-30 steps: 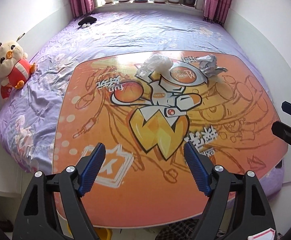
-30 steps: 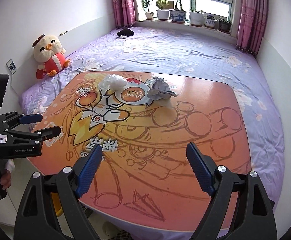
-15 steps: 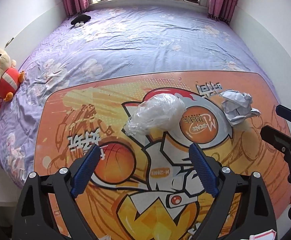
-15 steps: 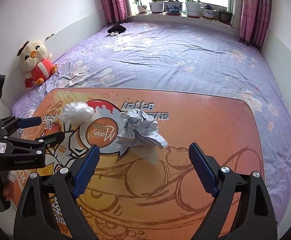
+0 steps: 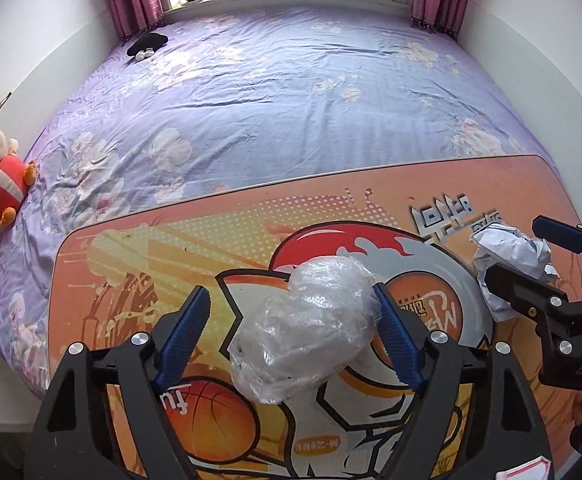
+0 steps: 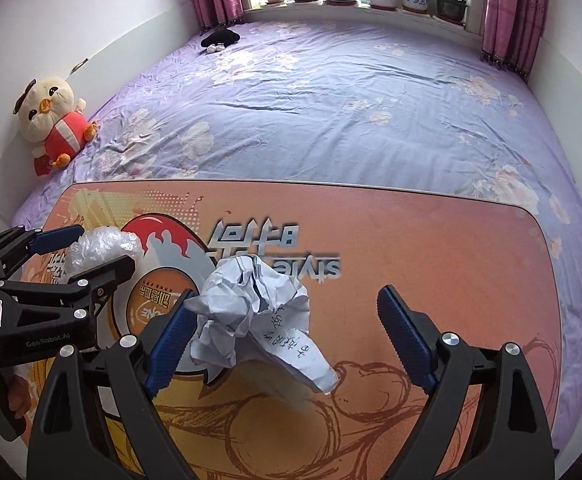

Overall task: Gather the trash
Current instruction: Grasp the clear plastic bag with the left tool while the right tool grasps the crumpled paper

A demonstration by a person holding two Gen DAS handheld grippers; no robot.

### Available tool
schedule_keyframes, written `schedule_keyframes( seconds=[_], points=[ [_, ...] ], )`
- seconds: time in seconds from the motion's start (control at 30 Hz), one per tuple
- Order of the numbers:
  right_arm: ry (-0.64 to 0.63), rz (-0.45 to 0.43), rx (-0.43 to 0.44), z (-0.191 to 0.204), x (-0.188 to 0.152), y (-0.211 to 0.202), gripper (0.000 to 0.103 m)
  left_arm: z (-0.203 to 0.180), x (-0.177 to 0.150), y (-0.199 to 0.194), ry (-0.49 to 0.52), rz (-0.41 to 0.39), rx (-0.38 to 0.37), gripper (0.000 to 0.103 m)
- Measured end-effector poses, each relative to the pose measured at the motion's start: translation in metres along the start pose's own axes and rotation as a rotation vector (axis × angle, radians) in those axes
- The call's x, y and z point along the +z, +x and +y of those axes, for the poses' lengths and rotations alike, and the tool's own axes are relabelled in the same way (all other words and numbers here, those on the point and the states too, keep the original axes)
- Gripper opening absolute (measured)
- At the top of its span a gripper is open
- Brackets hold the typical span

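Two pieces of trash: crumpled plastic wrap (image 5: 311,324) and a paper ball (image 6: 257,312), both lying on the orange table (image 6: 431,232)
Change: a second ago both grippers hung back near the table's front edge; now each straddles its piece, so both pickups look about ready
Left gripper (image 5: 291,332): jaws closing around the plastic wrap, right pad touching it, left pad clear
Right gripper (image 6: 287,340): jaws wide, left pad at the paper ball, nothing gripped
Beyond: purple bed (image 5: 291,100), plush chick (image 6: 53,120)
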State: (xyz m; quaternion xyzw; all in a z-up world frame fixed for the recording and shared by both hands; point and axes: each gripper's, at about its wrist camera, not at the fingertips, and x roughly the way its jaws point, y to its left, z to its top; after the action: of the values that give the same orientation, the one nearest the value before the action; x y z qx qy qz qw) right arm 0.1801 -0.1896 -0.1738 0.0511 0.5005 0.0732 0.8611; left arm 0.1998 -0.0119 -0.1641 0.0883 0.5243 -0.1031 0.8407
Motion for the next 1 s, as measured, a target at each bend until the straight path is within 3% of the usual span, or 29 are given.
schedule_keyframes(
  seconds=[0.17,0.23,0.33,0.5,1.0],
  points=[
    [-0.017,0.015,0.047,0.005,0.001,0.004,0.051,0.000,-0.002,0.004,0.006,0.000,-0.024,0.048],
    [-0.030,0.009,0.043,0.009,0.000,0.001,0.050,0.000,-0.004,0.001,0.005,-0.003,-0.035,0.040],
    [-0.026,0.009,0.043,0.008,-0.005,-0.003,0.049,0.001,-0.009,-0.003,-0.004,-0.003,-0.043,0.037],
    [-0.028,0.016,0.037,0.004,-0.020,-0.019,0.049,0.011,-0.025,-0.018,-0.055,-0.008,-0.060,0.037],
    [-0.054,0.081,0.046,0.008,-0.108,-0.083,0.049,0.034,-0.119,-0.082,-0.217,0.028,-0.036,0.037]
  ],
)
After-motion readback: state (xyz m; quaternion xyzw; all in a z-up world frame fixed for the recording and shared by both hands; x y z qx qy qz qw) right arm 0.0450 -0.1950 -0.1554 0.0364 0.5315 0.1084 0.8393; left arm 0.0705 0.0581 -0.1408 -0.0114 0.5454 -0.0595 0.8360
